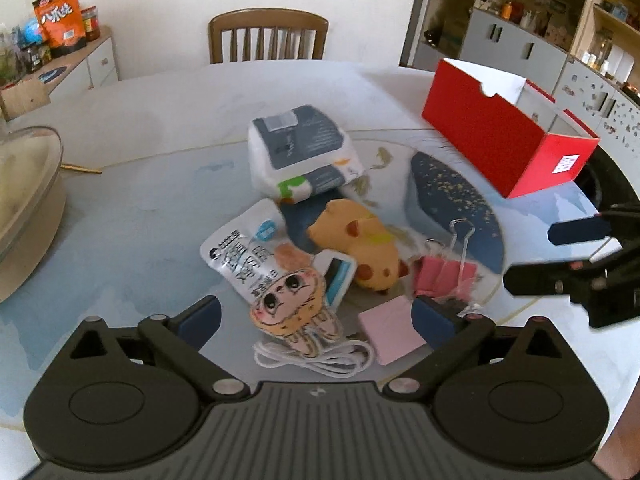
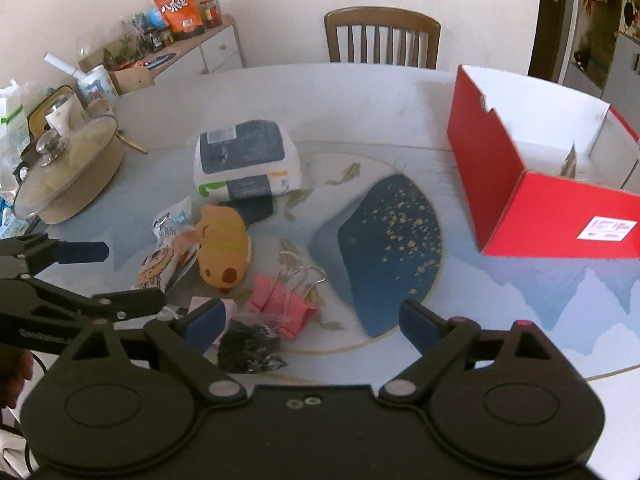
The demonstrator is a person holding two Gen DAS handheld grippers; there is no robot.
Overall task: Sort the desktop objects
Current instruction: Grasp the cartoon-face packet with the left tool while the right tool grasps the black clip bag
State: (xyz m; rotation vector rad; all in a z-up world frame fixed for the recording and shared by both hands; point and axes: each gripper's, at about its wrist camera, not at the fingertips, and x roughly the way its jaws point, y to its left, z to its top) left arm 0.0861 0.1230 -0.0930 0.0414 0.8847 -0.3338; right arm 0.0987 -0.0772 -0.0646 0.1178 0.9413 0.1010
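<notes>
White cable (image 1: pixel 316 356) lies between the open left claw's (image 1: pixel 316 316) tips.

Low in the frame the left gripper (image 1: pixel 316 320) stands wide apart, nothing between its pads, above a cartoon-faced charm (image 1: pixel 286 306), a white cable (image 1: pixel 316 356) and a pink notepad (image 1: pixel 390 330). Mid-frame lie a yellow plush toy (image 1: pixel 360 246), pink binder clips (image 1: pixel 442 274) and a tissue pack (image 1: pixel 302 150); a red box (image 1: pixel 500 136) sits upper right.
</notes>
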